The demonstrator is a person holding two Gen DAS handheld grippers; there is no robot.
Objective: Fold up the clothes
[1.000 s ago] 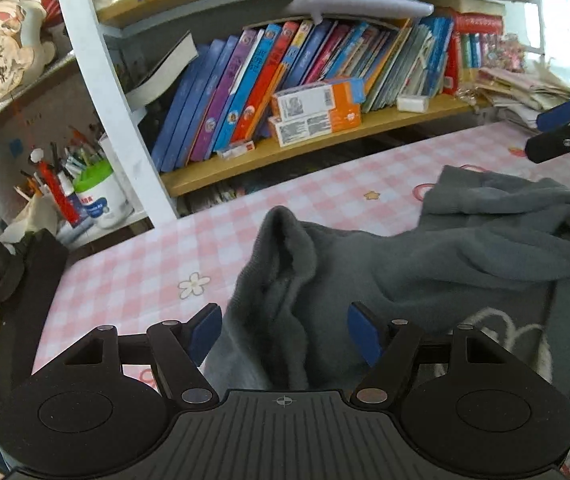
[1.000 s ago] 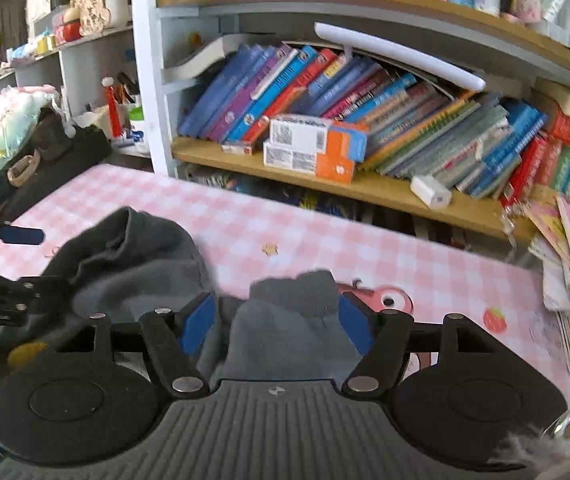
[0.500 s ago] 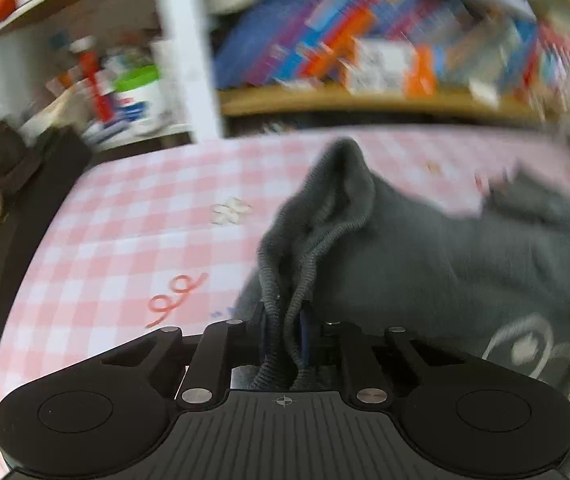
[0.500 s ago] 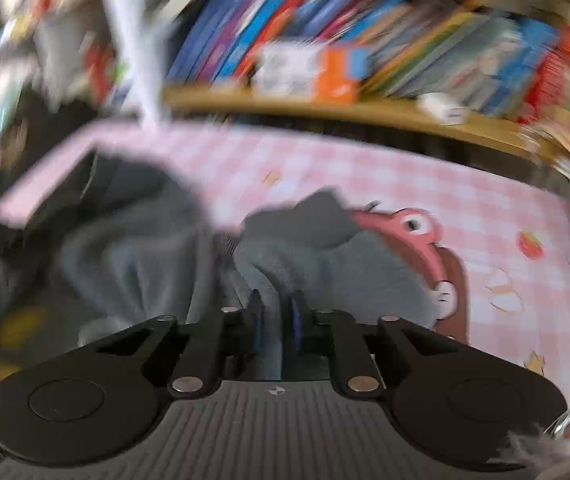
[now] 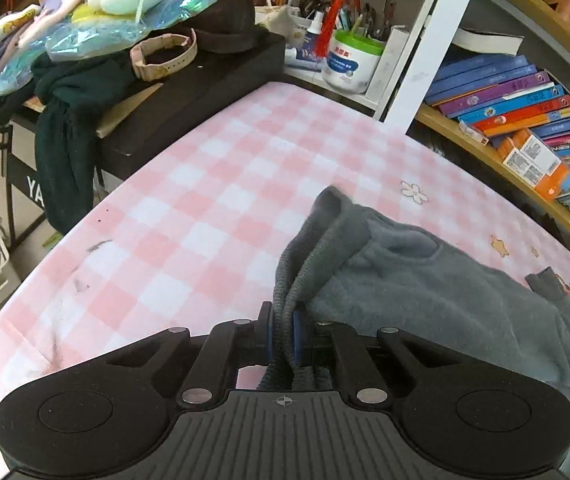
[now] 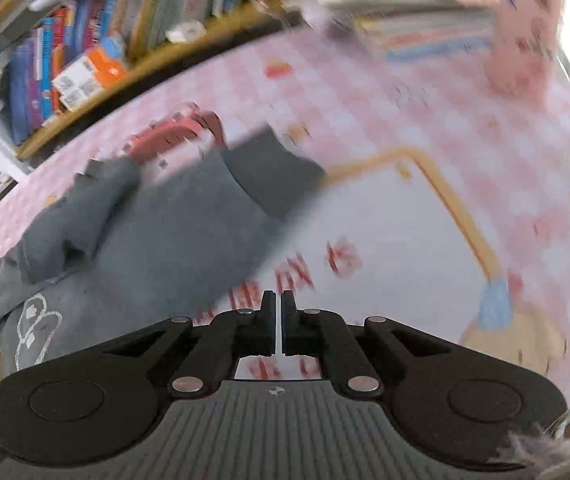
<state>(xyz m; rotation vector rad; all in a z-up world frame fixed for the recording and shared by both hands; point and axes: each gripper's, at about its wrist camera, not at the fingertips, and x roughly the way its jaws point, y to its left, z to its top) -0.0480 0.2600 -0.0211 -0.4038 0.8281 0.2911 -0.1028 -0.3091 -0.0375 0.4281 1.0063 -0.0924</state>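
A grey knitted sweater lies crumpled on a table covered with a pink-and-white checked cloth. In the left wrist view, the left gripper is clenched on the sweater's ribbed edge: a bunched fold of the knit stands pinched between its blue-padded fingers, and the rest of the garment trails away to the right across the cloth. In the blurred right wrist view, the right gripper has its two black fingers drawn together with only a thin slit between them and nothing visible in that slit; the sweater lies to its left, showing a white outlined drawing near the lower left, while a pale printed panel of the cloth lies straight ahead. A wooden shelf of leaning books runs behind the table, and a white tub of pens stands beside a white shelf post.
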